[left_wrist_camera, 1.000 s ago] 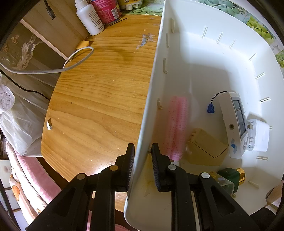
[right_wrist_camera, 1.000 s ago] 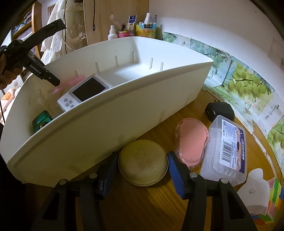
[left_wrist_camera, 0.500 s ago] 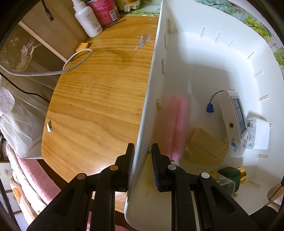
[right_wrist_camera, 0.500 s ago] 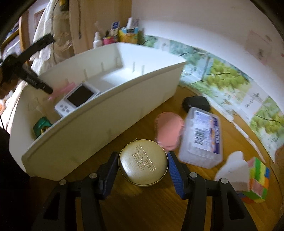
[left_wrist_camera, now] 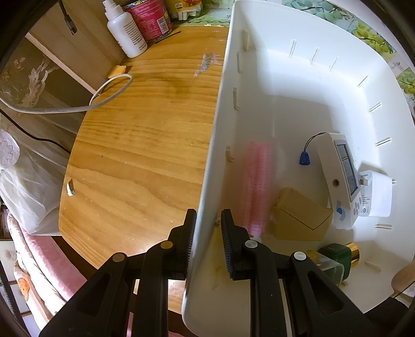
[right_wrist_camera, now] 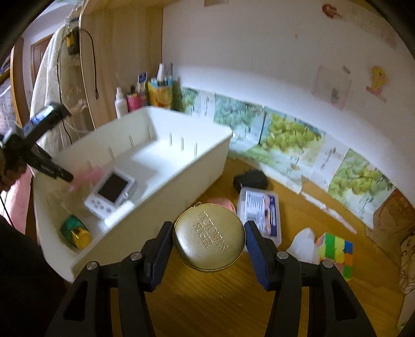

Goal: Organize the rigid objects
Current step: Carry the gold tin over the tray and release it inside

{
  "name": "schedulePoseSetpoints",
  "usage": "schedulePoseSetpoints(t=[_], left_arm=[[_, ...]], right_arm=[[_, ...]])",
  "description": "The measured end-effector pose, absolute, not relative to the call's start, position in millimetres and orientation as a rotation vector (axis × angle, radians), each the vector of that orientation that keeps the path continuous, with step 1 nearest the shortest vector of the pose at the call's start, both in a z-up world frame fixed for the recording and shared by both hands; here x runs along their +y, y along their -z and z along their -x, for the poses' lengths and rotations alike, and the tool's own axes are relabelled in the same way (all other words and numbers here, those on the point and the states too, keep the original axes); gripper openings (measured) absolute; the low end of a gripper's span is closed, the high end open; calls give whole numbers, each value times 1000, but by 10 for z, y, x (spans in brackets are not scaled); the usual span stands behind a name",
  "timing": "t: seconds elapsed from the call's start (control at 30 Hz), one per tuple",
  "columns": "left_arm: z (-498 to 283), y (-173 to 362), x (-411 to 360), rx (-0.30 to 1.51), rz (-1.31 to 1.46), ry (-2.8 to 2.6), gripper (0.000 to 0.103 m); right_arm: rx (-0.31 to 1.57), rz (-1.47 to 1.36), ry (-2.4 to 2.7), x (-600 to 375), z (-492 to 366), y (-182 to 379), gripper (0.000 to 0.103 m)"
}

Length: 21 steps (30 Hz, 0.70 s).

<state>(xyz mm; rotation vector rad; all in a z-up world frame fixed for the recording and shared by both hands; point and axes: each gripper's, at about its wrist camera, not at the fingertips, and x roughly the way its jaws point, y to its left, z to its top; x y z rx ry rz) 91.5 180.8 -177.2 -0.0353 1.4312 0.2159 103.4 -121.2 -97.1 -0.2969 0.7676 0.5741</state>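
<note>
My right gripper (right_wrist_camera: 209,242) is shut on a round gold tin (right_wrist_camera: 209,237) and holds it above the wooden table, to the right of the white bin (right_wrist_camera: 181,171). My left gripper (left_wrist_camera: 207,233) is shut on the near left wall of the white bin (left_wrist_camera: 207,166), one finger outside, one inside. The bin holds a white monitor device (left_wrist_camera: 342,178), a white adapter (left_wrist_camera: 376,194), a tan box (left_wrist_camera: 298,215), a pink roller (left_wrist_camera: 255,181) and a green and gold bottle (left_wrist_camera: 337,256). The left gripper also shows in the right wrist view (right_wrist_camera: 46,166).
On the table right of the bin lie a pink compact (right_wrist_camera: 223,202), a clear plastic box (right_wrist_camera: 260,212), a black adapter (right_wrist_camera: 250,178), a white piece (right_wrist_camera: 303,243) and a colour cube (right_wrist_camera: 337,254). Bottles and cans (left_wrist_camera: 137,23) stand at the back. A grey cable (left_wrist_camera: 77,106) lies left.
My right gripper has closed on the gold tin and lifted it up off the table, away from the bin's side. The left gripper keeps its hold on the bin wall.
</note>
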Motion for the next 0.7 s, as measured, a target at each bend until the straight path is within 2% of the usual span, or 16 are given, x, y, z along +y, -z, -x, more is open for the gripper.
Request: schedulePoseSetpoints(t=[0.3,0.7], left_arm=[[-937,1787,1802,1428,36,-204,21],[-950,1802,1794,1424,34,-212,21]], right_arm=[[680,299,-656,-918,-847,628,56],[645,337,-805,-474,-676,534,56]])
